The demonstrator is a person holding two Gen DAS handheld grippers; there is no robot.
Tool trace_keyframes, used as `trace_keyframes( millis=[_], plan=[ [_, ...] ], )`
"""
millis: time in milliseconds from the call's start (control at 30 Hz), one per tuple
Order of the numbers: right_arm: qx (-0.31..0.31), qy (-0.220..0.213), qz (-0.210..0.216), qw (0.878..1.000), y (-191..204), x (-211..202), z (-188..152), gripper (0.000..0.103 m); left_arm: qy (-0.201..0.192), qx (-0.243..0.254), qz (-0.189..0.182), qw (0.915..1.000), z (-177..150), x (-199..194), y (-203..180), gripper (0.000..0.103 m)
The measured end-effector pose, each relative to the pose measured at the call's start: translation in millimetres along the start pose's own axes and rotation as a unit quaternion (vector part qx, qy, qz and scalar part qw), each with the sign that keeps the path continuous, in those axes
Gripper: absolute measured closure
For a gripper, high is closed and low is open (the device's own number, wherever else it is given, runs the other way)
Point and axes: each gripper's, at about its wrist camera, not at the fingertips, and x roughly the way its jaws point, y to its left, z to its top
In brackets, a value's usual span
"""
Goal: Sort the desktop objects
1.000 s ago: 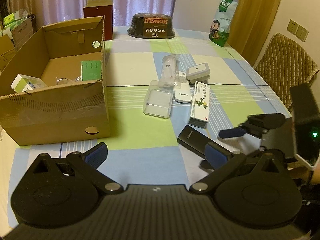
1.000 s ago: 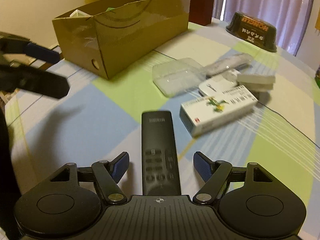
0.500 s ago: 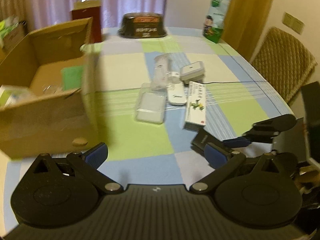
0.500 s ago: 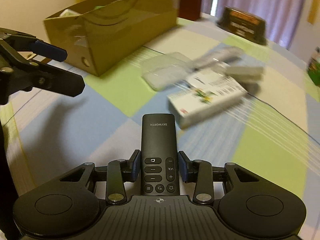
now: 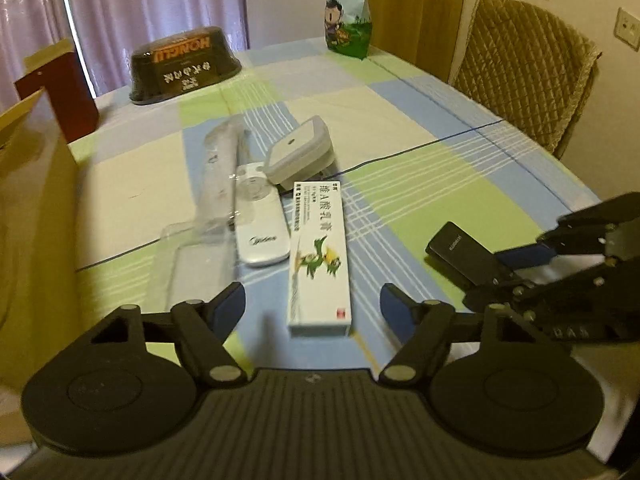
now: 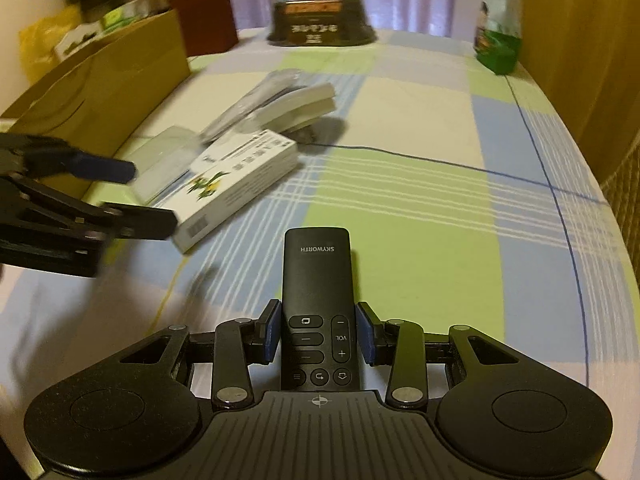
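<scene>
My right gripper (image 6: 316,336) is shut on the button end of a black Skyworth remote (image 6: 316,276), held just above the checked tablecloth. The left wrist view shows that remote (image 5: 460,250) and the right gripper (image 5: 504,270) at the right edge. My left gripper (image 5: 312,302) is open, with a white medicine box (image 5: 320,256) lying just ahead between its fingers. Beyond it lie a white remote (image 5: 260,220), a grey-white flat box (image 5: 300,152) and clear plastic packaging (image 5: 218,172). From the right wrist camera, the left gripper (image 6: 144,196) hangs beside the medicine box (image 6: 236,184).
An open cardboard box (image 5: 32,200) stands along the left, with a dark red box (image 5: 56,88) behind it. A black bowl-shaped container (image 5: 184,64) and a green snack bag (image 5: 348,12) sit at the far end. A padded chair (image 5: 524,64) stands off the right side.
The right gripper has shut on the black remote and raised it off the cloth. The left gripper has moved forward and right, from beside the cardboard box to the medicine box.
</scene>
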Motion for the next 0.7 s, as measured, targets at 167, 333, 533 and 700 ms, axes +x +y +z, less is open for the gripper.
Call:
trace_keyframes(
  millis=[167,333,533,700],
  plan=[
    [0.012,-0.005,0.001,1.000,-4.0,0.5,3.5,0.065,0.029,0.027,0.013,0.9991,3.0,30.2,-10.9,0.057],
    [0.010,-0.007,-0.001,1.000,-4.7,3.1,3.8,0.065,0.037,0.018,0.018,0.9990,-4.9,26.1,-10.6,0.070],
    [0.009,-0.005,-0.001,1.000,-2.5,2.9,2.0,0.065,0.059,0.002,0.009,0.9982,-35.5,-9.1,-18.8,0.070],
    [-0.006,-0.004,0.000,1.000,5.6,1.0,-2.5,0.065,0.061,-0.015,0.019,0.9979,-48.7,-26.5,-21.5,0.047]
  ],
)
